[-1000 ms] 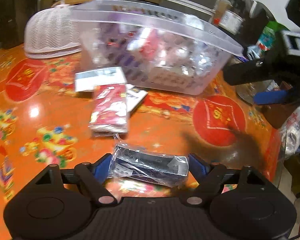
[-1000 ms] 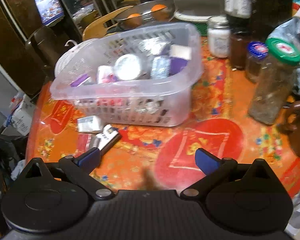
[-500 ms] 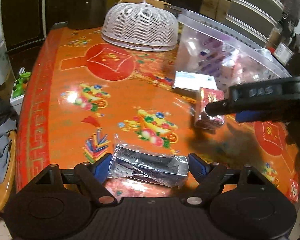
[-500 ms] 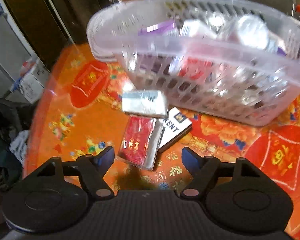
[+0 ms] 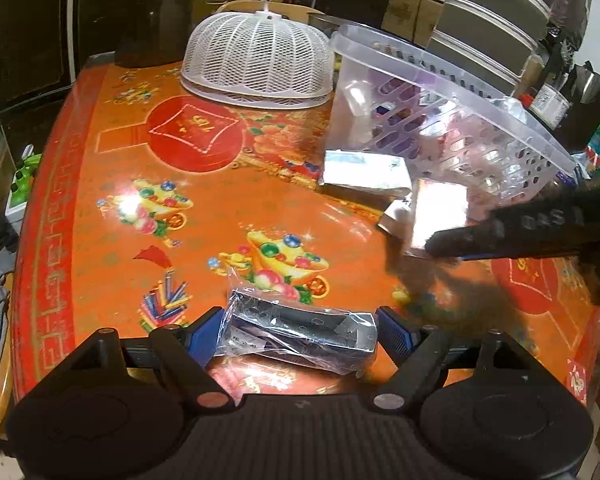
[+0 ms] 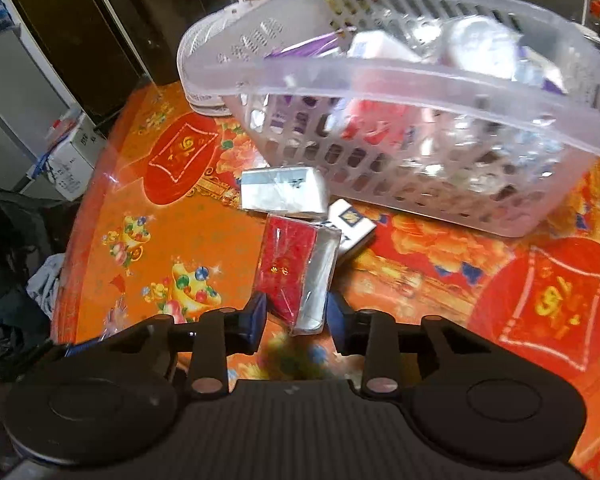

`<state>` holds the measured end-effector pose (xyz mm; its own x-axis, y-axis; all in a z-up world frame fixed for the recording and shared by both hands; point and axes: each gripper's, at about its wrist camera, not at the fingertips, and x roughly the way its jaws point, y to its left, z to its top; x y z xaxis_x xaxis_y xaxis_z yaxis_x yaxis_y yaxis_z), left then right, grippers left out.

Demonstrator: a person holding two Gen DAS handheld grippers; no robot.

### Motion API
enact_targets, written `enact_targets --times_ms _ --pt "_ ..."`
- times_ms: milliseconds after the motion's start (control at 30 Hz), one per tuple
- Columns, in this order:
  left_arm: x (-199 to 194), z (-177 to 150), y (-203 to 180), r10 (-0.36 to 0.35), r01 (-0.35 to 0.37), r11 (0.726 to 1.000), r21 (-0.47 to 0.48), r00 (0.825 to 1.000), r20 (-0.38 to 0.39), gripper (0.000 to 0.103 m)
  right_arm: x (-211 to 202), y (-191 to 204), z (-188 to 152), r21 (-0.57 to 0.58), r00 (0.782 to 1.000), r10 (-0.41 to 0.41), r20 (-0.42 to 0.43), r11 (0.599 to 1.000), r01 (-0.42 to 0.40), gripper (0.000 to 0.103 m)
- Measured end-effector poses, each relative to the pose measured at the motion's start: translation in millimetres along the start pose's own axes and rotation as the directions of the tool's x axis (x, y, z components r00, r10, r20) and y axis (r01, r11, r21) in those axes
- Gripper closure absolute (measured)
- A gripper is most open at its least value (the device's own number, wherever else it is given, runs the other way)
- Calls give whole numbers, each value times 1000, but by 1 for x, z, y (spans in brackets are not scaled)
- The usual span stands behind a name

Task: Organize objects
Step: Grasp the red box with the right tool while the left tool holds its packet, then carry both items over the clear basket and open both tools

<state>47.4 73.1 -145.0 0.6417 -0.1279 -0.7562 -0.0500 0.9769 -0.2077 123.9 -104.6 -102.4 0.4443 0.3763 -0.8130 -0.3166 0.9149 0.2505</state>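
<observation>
Dim indoor light, glare spots on the glossy tablecloth (image 5: 148, 200), motion blur, fisheye-bent edges.
</observation>
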Motion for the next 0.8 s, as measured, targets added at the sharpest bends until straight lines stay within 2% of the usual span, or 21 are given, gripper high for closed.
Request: enact_targets --times_ms 200,333,433,567,600,633,667,733,800 --pt "-2 9 -15 -28 28 999 31 1000 13 20 -38 -20 -14 2 995 48 84 999 -48 67" --pt "-18 30 -31 -74 70 996 56 996 57 20 -88 -30 -17 10 976 79 205 997 -83 67" --pt "-37 66 -49 -129 118 989 88 984 124 20 -130 -37 -2 4 946 76 314 997 -82 67" --pt "-50 140 -83 -184 148 977 156 952 244 20 -150 -57 51 7 917 16 398 1000 -20 67" --pt "-49 156 -91 -196 156 974 165 945 261 20 -147 -64 65 4 921 -3 389 1000 1 67" --pt "-41 173 -102 -198 153 971 186 947 252 20 -138 -70 80 -2 939 -7 344 1000 8 67" --pt "-29 190 -111 -196 151 969 194 952 234 20 -126 -78 97 4 954 -1 301 1000 -1 67" --pt "-3 211 -125 -179 144 971 189 966 184 20 -106 -86 116 -3 963 -29 268 1000 31 67" --pt "23 224 -130 -161 143 979 143 979 125 20 -85 -91 130 -19 973 -66 220 997 72 66"
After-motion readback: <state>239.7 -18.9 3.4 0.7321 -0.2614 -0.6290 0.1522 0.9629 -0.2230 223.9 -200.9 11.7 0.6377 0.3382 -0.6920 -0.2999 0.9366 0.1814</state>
